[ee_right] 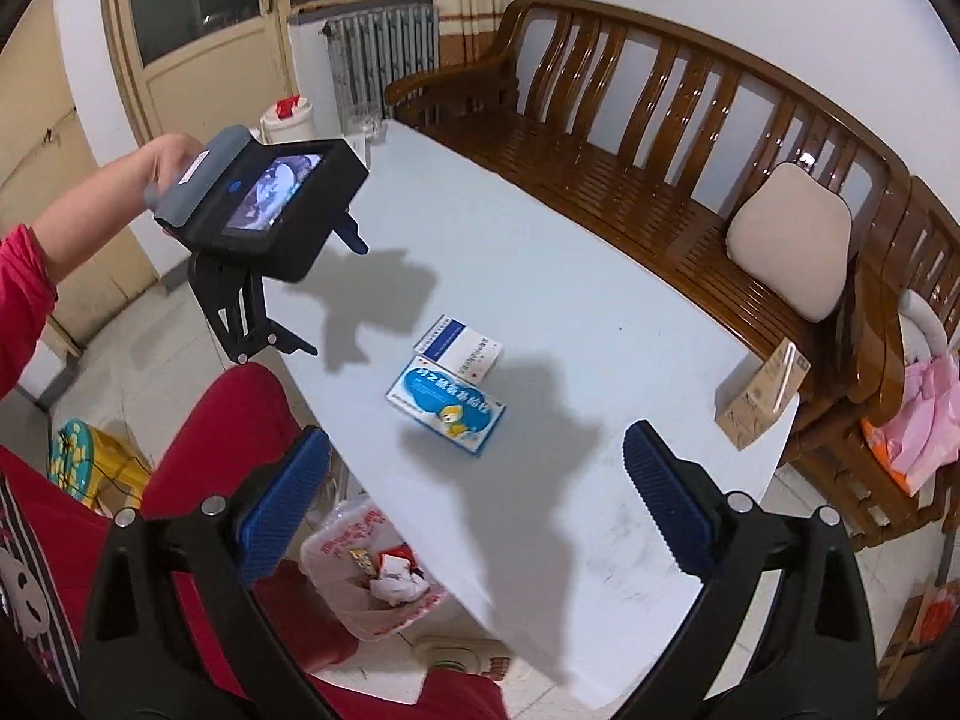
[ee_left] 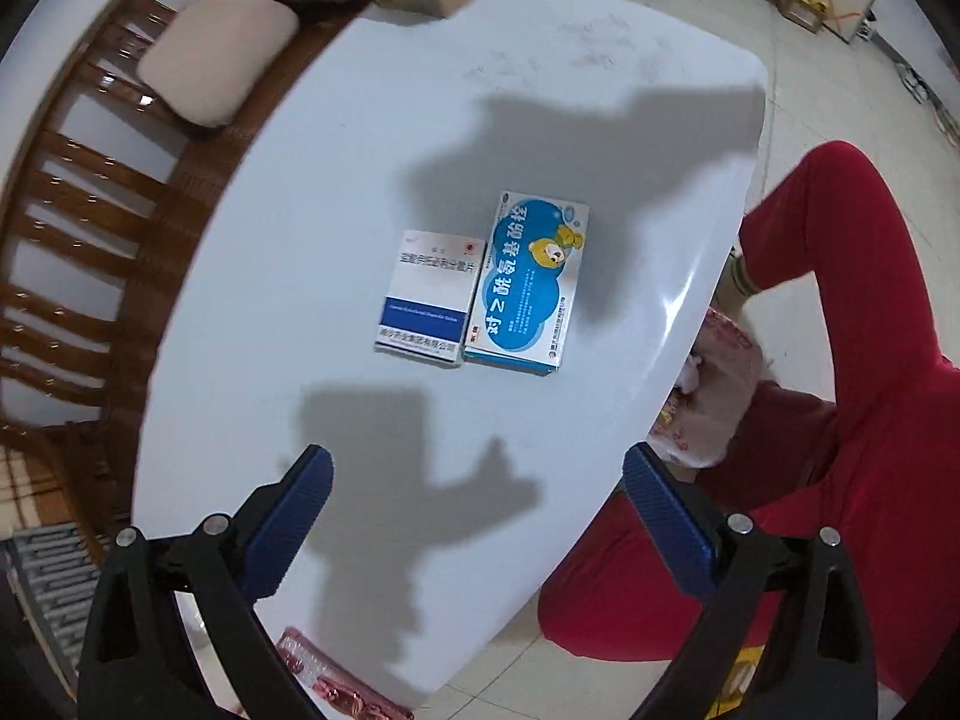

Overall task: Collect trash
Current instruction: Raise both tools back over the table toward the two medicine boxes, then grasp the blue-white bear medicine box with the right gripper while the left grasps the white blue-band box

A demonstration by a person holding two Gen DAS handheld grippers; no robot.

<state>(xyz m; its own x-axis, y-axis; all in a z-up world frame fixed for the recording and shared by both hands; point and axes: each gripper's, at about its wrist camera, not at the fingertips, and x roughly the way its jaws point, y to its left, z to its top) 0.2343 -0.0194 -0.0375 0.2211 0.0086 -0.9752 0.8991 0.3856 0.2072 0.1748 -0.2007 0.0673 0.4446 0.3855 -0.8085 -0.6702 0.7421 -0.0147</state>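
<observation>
Both claws wide open, empty: left claw (ee_left: 477,501), right claw (ee_right: 477,468) above desk (ee_right: 540,276). Two medicine boxes: blue box (ee_right: 445,413) mid-desk, white box (ee_right: 461,348) touching it. Trash bag (ee_right: 366,582) on floor beside desk. Step seems approach; next: descend, grip one box

— What's left on the desk (ee_right: 540,252) to clear?

— Two flat medicine boxes near its middle, lying face up and side by side, long edges touching. The blue medicine box (ee_left: 527,282) has white clouds, big white lettering and a cartoon bear. The white medicine box (ee_left: 429,299) has a dark blue band and small print.

— And the trash itself?

— Off the desk's edge, down on the floor on the person's side, sits a trash bag (ee_right: 375,576), translucent pinkish plastic with red print, mouth open. Crumpled white paper and bits of wrapper lie inside.
</observation>
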